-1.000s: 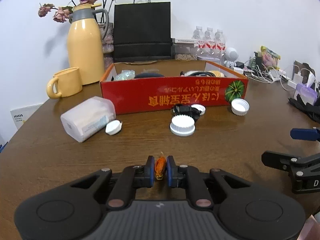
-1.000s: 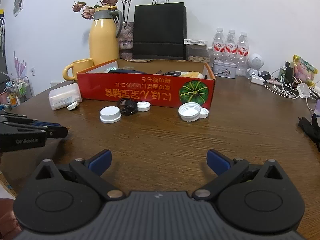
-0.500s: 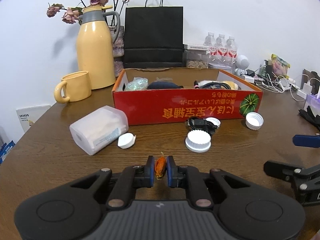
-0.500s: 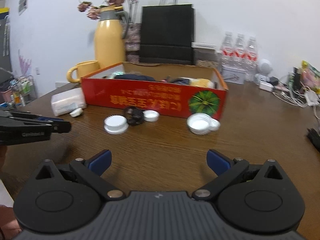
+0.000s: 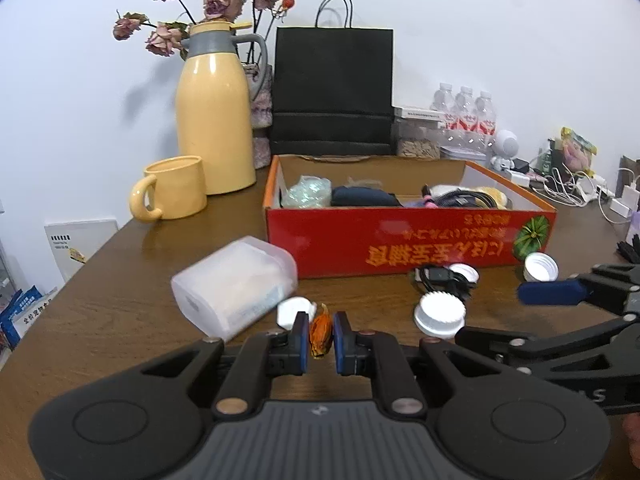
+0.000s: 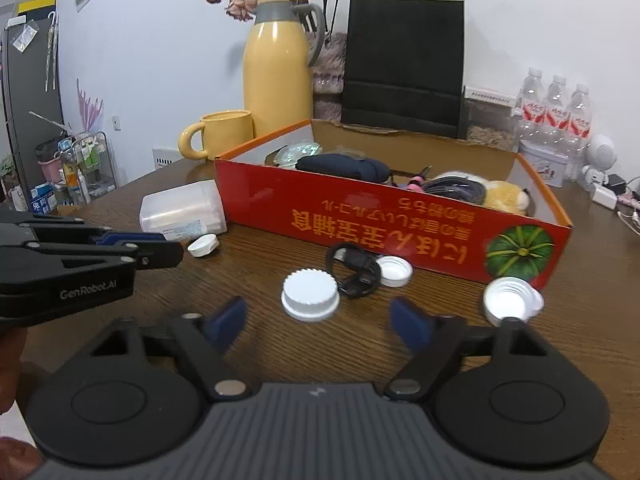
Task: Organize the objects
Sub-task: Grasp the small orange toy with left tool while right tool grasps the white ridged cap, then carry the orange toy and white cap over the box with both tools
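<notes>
Left wrist view: left gripper at lower centre, jaws clamped on small orange object. Plastic tub left of centre on worktop; red box behind, right of centre. Right gripper enters at right edge.

Right wrist view: right gripper at bottom, jaws closing, nothing between them; ridged white cap just beyond on worktop. Black cable and more caps before red box. Left gripper at left edge.
</notes>
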The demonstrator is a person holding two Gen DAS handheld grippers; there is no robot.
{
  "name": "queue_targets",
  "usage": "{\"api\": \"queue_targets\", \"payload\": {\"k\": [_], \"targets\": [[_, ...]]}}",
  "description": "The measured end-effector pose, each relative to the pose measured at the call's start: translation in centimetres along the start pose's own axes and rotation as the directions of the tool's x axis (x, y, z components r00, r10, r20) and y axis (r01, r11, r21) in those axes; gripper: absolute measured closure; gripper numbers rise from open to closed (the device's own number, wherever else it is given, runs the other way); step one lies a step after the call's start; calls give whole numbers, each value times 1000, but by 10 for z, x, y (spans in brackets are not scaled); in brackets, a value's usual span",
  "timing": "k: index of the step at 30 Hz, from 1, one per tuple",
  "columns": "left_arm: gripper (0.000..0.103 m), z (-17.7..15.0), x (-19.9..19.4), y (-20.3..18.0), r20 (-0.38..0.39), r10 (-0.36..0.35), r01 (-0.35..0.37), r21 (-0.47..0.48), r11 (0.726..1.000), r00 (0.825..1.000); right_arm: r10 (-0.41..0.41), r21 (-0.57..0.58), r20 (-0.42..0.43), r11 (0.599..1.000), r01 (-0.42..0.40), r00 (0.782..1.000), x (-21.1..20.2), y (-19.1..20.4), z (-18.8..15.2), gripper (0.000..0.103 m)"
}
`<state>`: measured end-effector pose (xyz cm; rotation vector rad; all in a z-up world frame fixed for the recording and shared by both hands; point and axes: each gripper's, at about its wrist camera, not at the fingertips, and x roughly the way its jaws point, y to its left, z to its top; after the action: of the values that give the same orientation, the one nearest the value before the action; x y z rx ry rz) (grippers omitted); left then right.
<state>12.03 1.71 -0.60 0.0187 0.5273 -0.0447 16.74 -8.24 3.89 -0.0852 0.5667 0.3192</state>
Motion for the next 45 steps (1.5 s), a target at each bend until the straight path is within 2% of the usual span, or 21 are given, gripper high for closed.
{"api": "queue_targets", "payload": {"k": [3,5,12,14,19,30,45], "targets": [[92,4,2,6,9,0,0,-9,1000,1000,13,5,-18,1000,-12,1000,11,3,5,37],[92,6,3,8,13,-1,1,-14,1000,1000,18,7,-33,1000,-18,999,17,4,7,48],[92,7,8,12,15,-14,14,-26,1000,1000,0,6,-78,1000,1,997,38,9,11,54],[92,7,10,13,11,-16,16,-30,999,1000,-5,-1,-88,1000,5,996,43,10,12,66],[92,10,9,13,19,-11,12,-33,999,1000,7,-3,-75,1000,-7,997,41,10,11,67],[92,20,12,9,31,-12,13,-36,999,999,22,-4,25,1000,-22,999,14,4,21,67],[92,67,31,-18,103,-41,47,-56,997,994,-28,35,163,999,23,986,-5,-30,55,67]]}}
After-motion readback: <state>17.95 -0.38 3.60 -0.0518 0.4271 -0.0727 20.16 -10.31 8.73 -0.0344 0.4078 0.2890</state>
